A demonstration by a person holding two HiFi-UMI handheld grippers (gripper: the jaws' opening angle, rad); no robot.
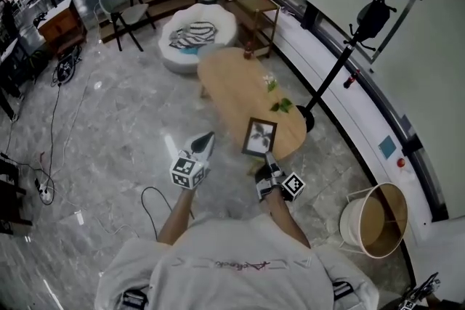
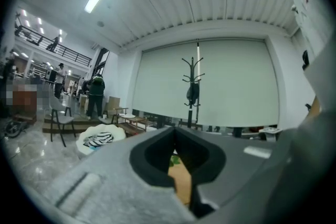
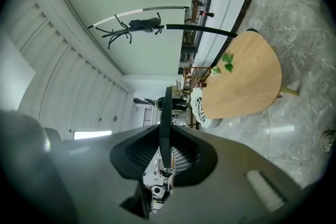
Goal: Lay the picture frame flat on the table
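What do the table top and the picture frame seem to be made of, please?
Table top: probably wood or wood veneer with a matte finish. It is light tan, smooth and even.
Picture frame: a thin, dark, matte border, either wood or plastic; I cannot tell which. Its pale front may be glazed, but no reflection confirms it.

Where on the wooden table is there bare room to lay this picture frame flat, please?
The oval wooden table is bare along its left side, from the small dark red object at the far end to the near rim. White flowers and green leaves crowd the right edge. The right tool holds the black picture frame over the near end.
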